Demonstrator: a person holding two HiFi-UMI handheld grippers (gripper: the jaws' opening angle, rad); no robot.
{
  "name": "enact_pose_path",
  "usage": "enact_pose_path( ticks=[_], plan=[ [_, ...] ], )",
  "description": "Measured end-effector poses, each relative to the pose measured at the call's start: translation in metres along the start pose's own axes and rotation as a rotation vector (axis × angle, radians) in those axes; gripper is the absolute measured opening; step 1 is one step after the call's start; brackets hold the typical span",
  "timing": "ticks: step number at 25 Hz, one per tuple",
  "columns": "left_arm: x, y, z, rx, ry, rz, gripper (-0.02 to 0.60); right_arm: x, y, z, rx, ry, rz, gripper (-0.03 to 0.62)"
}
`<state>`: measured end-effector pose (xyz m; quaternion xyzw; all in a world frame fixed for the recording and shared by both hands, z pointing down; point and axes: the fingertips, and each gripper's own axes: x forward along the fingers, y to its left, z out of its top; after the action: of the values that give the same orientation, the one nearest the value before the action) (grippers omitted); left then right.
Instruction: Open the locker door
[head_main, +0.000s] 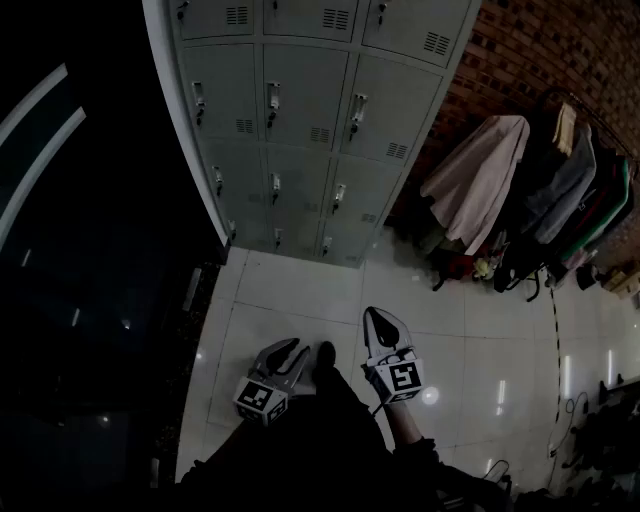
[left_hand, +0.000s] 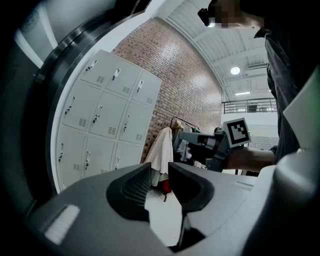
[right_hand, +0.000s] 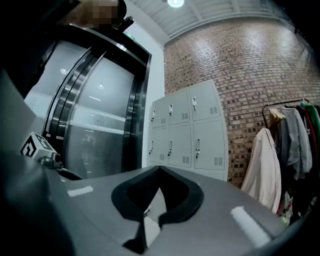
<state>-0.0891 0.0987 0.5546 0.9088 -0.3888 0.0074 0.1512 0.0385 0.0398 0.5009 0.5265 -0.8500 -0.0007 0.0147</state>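
Observation:
A bank of grey metal lockers stands against the brick wall, every door closed, each with a small latch handle. The same lockers show in the left gripper view and the right gripper view. Both grippers hang low over the tiled floor, well short of the lockers. My left gripper has a narrow gap between its fingertips and holds nothing. My right gripper has its tips touching, empty. The right gripper also appears in the left gripper view.
A clothes rack with a pale coat and several jackets stands right of the lockers. A brick wall runs behind. Dark glass doors lie to the left. White floor tiles lie between me and the lockers.

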Motion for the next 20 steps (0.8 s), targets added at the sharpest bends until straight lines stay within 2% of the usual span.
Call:
enact_pose_path(
  ticks=[7,12,14,20],
  plan=[
    [0.080,0.056,0.014,0.017,0.009,0.044,0.124,0.118,-0.105,0.019,-0.047,-0.065,-0.012,0.000],
    [0.161,0.099,0.050,0.041,0.012,0.059,0.124,0.215,-0.178,0.037,-0.075,-0.081,0.004,0.000],
    [0.198,0.112,0.064,0.049,0.011,0.051,0.124,0.255,-0.205,0.040,-0.074,-0.078,0.022,0.051],
    [0.277,0.147,0.101,0.089,-0.016,0.072,0.124,0.358,-0.266,0.053,-0.089,-0.097,0.059,0.055]
  ],
)
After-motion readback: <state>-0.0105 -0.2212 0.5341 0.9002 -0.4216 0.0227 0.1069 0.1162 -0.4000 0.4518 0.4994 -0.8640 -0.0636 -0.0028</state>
